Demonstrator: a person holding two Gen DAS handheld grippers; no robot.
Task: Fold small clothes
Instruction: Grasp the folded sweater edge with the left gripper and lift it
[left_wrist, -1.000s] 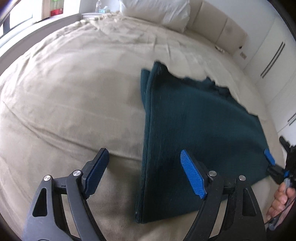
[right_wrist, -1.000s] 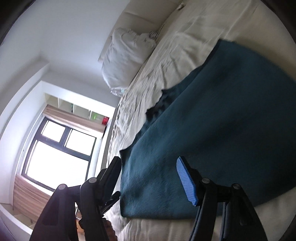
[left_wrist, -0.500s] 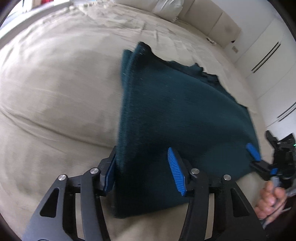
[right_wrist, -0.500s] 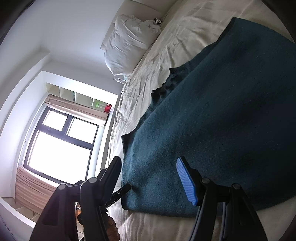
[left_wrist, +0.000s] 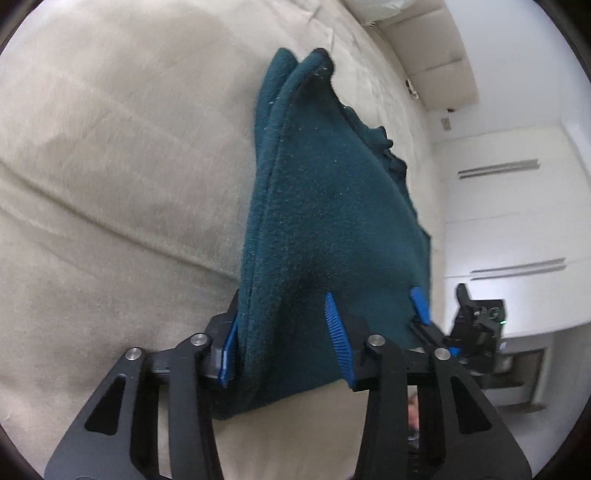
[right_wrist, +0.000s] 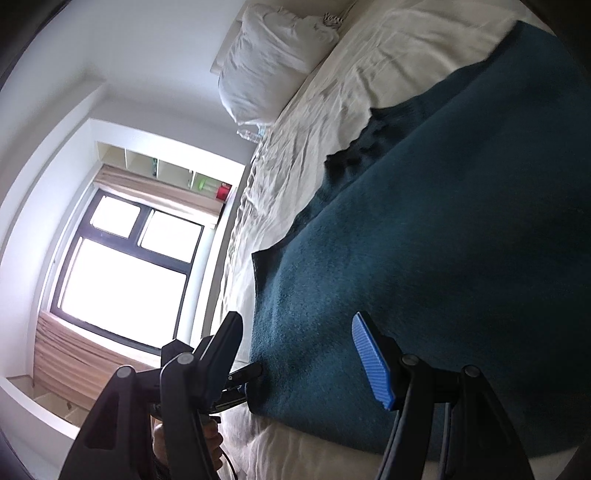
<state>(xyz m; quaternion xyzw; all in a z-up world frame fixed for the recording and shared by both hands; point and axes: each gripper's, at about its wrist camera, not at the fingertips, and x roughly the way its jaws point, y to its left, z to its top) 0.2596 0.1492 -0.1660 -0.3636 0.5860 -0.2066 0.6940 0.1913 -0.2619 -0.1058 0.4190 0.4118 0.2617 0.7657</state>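
On the bed (left_wrist: 110, 184) lies a folded dark teal cloth (left_wrist: 332, 221), its near corner between the left tongs (left_wrist: 284, 336), which have just been closing, while the right tongs (right_wrist: 306, 354) gape open over its edge.

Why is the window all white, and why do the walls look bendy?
In the right wrist view the window is blown out by daylight, so nothing outside shows; the fisheye lens bends the walls and the bed. In the left wrist view the lens curves the bed too, and the dark teal cloth looks slightly soft.
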